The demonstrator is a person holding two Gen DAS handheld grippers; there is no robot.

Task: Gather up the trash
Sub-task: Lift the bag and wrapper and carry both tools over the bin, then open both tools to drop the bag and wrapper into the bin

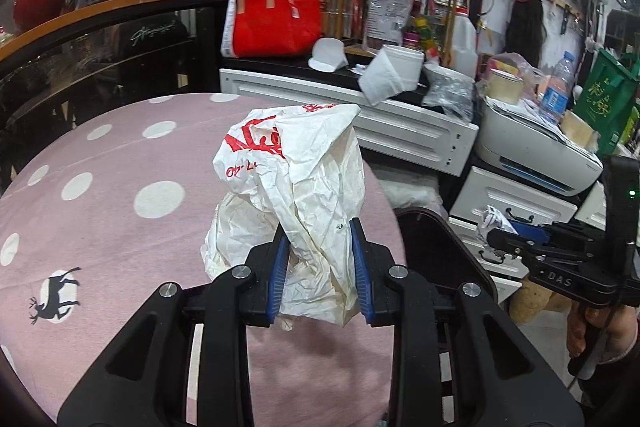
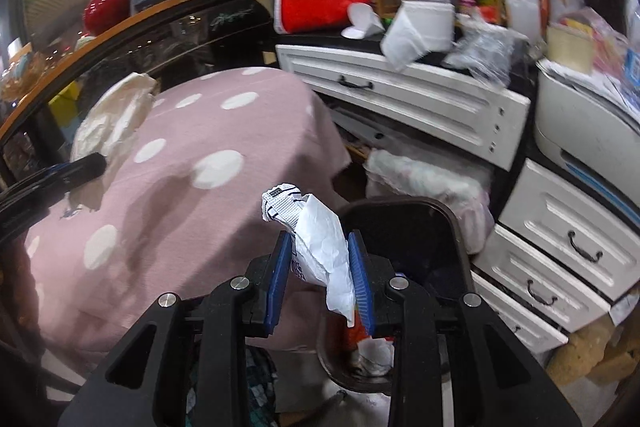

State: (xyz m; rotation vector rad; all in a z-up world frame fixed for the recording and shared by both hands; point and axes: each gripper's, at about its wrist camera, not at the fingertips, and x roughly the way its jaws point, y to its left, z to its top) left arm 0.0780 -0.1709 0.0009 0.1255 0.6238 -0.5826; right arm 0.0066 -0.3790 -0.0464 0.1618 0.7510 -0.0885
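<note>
Trash fills both tools. The left tool (image 1: pixel 322 267) is clamped on a crumpled white paper bag (image 1: pixel 296 187) with red print, its blue pads pressed into the bag's lower folds; the bag stands up above the pads, over the right part of a table covered in a pink cloth (image 1: pixel 100 227) with white dots and a deer motif. The right tool (image 2: pixel 322 277) is clamped on a smaller crumpled white wrapper (image 2: pixel 320 243) with dark print — held just past the cloth's right edge, at the near rim of a dark bin (image 2: pixel 440 227) that stands beside the table. White and red scraps lie in the bin's bottom. In the left wrist view the right tool (image 1: pixel 504 241) shows at the far right, a hand (image 1: pixel 596 331) below it. White drawers (image 2: pixel 560 239) stand beyond the bin.
</note>
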